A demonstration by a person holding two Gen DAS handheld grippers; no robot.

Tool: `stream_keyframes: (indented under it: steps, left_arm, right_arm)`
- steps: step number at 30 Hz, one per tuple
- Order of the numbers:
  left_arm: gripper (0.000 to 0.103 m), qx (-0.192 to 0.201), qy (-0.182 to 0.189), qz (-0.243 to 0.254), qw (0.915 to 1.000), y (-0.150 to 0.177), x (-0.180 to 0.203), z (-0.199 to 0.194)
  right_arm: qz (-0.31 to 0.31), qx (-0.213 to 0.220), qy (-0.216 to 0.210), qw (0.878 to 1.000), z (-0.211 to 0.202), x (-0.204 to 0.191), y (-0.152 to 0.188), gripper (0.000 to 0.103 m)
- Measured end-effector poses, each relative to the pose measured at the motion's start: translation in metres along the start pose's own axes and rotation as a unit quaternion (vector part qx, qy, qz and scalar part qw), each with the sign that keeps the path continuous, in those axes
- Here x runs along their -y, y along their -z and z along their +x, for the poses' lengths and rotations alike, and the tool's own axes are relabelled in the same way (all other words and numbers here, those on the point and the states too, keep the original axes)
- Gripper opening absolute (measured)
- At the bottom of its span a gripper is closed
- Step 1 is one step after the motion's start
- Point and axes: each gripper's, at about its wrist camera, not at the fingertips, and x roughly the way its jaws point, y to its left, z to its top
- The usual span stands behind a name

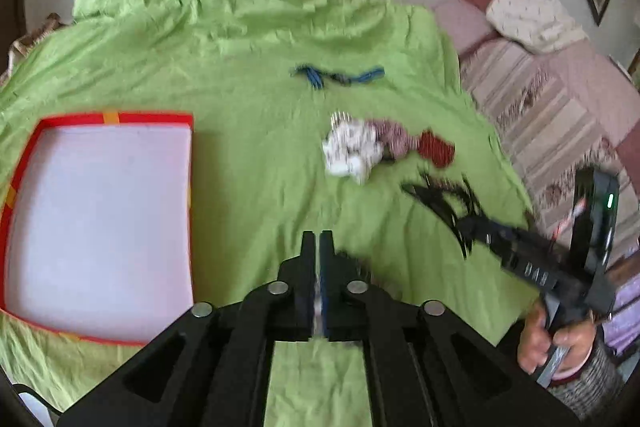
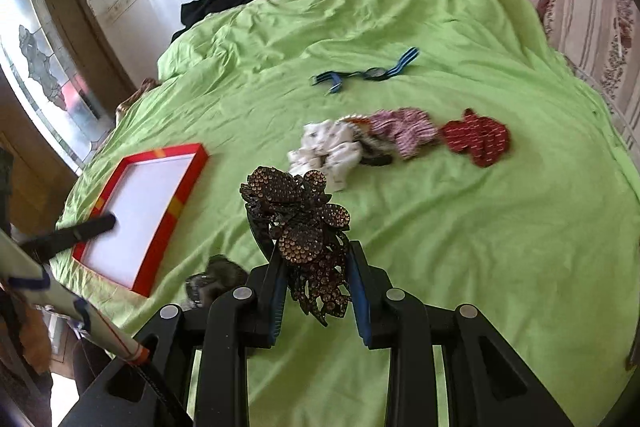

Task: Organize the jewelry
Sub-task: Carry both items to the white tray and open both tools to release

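My right gripper (image 2: pixel 316 259) is shut on a dark rhinestone hair clip (image 2: pixel 300 219) and holds it above the green sheet (image 2: pixel 460 247). In the left wrist view the right gripper (image 1: pixel 448 203) hovers at the right with the black clip (image 1: pixel 440 201). My left gripper (image 1: pixel 319 239) is shut and empty over the sheet. A red-rimmed box with a white floor (image 1: pixel 100 219) lies at the left; it also shows in the right wrist view (image 2: pixel 156 203). White (image 2: pixel 328 151), pink striped (image 2: pixel 404 133) and red (image 2: pixel 478 139) scrunchies lie in a row. A blue striped band (image 2: pixel 360 73) lies beyond.
A dark furry item (image 2: pixel 216 279) lies on the sheet by my right gripper's left finger. Black cloth (image 2: pixel 224 1) sits at the far edge by the wall. A patterned bedcover and pillows (image 1: pixel 532 15) lie to the right. A window (image 2: pixel 44 67) is at the left.
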Motion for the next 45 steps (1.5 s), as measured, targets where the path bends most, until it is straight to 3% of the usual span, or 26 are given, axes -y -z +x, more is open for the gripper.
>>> stream_keyframes:
  steps: [1,3,6,9,11,12,13,16,24,27,30,38,45]
  left_arm:
    - [0.032,-0.011,0.005,0.004,0.9999,0.008,0.002,0.007]
    - [0.059,-0.020,0.012,0.008,0.9997,0.024,0.006,0.021]
    - [0.061,-0.040,0.034,0.021,0.9984,0.040,0.022,0.049]
    - [0.062,-0.061,0.025,0.030,0.9974,0.048,0.034,0.076]
    - [0.055,-0.075,0.013,0.037,0.9964,0.052,0.041,0.087]
    - [0.028,-0.081,0.003,0.038,0.9960,0.054,0.043,0.091]
    - [0.015,-0.088,0.001,0.036,0.9955,0.055,0.042,0.093]
    - [0.006,-0.076,0.016,0.013,0.9969,0.051,0.032,0.080]
    - [0.004,0.008,0.029,-0.051,0.9982,0.020,-0.018,-0.004]
    - [0.004,0.044,0.002,-0.073,0.9964,0.003,-0.050,-0.031]
    - [0.004,0.062,-0.055,-0.097,0.9919,-0.018,-0.097,-0.047]
    - [0.004,0.060,-0.145,-0.151,0.9760,-0.072,-0.216,-0.027]
    - [0.004,0.049,-0.174,-0.168,0.9691,-0.100,-0.282,0.014]
  right_arm:
    - [0.002,-0.004,-0.002,1.000,0.003,-0.002,0.002,0.031]
    - [0.002,-0.012,0.001,1.000,0.007,-0.004,0.006,0.031]
    - [-0.004,-0.017,0.013,1.000,0.006,-0.005,0.012,0.031]
    - [-0.003,-0.016,0.020,1.000,0.001,-0.001,0.013,0.031]
    - [-0.004,-0.014,0.023,1.000,-0.002,0.002,0.014,0.031]
    - [-0.004,-0.013,0.024,1.000,-0.003,0.003,0.015,0.031]
    - [-0.005,-0.014,0.026,1.000,-0.003,0.003,0.015,0.031]
    - [-0.004,-0.017,0.024,1.000,0.000,0.002,0.015,0.031]
    - [-0.031,-0.028,-0.004,0.999,0.016,-0.035,0.005,0.031]
    - [-0.052,-0.032,-0.017,0.998,0.026,-0.062,-0.006,0.031]
    - [-0.069,-0.037,-0.038,0.996,0.039,-0.093,-0.019,0.031]
    - [-0.117,-0.056,-0.062,0.990,0.115,-0.189,-0.063,0.031]
    - [-0.119,-0.080,-0.028,0.989,0.205,-0.225,-0.085,0.032]
